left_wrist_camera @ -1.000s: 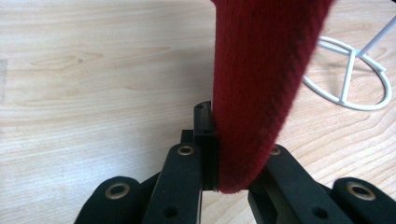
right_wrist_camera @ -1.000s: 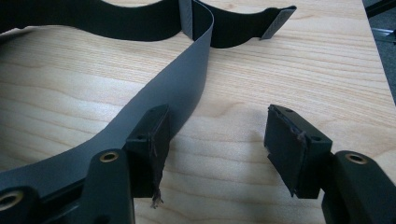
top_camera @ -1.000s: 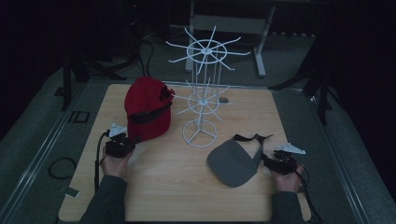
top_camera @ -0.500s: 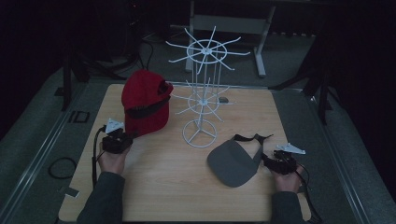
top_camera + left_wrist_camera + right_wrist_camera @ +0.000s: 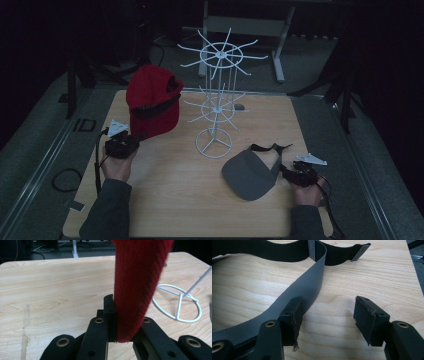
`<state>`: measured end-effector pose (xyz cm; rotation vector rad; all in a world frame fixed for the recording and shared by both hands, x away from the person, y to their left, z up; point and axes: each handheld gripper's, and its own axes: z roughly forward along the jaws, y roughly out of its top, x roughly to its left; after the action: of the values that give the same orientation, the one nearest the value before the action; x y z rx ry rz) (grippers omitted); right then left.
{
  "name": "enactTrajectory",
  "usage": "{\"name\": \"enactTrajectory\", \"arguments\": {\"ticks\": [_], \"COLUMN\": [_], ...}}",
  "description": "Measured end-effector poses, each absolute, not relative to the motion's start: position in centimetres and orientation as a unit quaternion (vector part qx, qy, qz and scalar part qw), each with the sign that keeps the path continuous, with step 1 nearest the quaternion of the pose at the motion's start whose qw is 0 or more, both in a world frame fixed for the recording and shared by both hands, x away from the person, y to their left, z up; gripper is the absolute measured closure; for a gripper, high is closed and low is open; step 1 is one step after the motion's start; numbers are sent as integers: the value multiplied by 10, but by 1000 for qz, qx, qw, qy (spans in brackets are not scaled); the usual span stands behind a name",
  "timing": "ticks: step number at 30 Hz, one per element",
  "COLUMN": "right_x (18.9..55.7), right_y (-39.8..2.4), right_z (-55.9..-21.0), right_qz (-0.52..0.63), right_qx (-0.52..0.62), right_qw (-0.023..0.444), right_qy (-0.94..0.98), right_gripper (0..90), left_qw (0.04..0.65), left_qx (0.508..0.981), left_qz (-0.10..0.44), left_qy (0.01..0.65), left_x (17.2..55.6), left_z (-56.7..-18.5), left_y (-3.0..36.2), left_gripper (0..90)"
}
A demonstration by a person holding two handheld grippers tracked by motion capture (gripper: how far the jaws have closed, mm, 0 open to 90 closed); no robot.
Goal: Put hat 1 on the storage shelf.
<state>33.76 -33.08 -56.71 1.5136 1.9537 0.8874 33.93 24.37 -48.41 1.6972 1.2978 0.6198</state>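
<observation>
So the wooden counter (image 5: 165, 200) takes up most of the high view, light grain, with both hand-held grippers sitting over its near half. Next biggest is the white wire rack (image 5: 216, 100), standing upright roughly between the two grippers and farther back from them, ring-shaped foot flat on the wood and two tiers of spokes fanning out; in the left gripper view its foot (image 5: 178, 303) sits just off to the right of the jaws. Then the red cap (image 5: 152, 102), held up off the counter right above and ahead of the left hand-held gripper (image 5: 121, 145). That gripper is clamped tight on the cap's edge, and in its own view you can see the red fabric (image 5: 138, 290) squeezed between the two black jaws and rising straight up out of them. The grey visor (image 5: 250, 172) lies flat on the counter just to the inner side of the right hand-held gripper (image 5: 300, 172), black strap trailing back away from it. The right gripper is wide open and holding nothing; in its view the grey band (image 5: 307, 287) of the visor runs along the outside of the left-hand jaw, touching or almost touching it, while the gap between the jaws just has bare wood.
</observation>
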Motion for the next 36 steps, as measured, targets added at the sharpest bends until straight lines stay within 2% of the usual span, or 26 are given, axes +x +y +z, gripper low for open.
{"name": "enactTrajectory", "arguments": {"ticks": [36], "right_x": [337], "right_y": [-331], "right_z": [-567], "right_qz": [326], "right_qx": [557], "right_qw": [255], "right_qy": [720], "right_gripper": [404], "left_qw": [466], "left_qx": [669], "left_qz": [278], "left_qy": [508], "left_x": [341], "left_z": [-447], "left_y": [246], "left_gripper": [858]}}
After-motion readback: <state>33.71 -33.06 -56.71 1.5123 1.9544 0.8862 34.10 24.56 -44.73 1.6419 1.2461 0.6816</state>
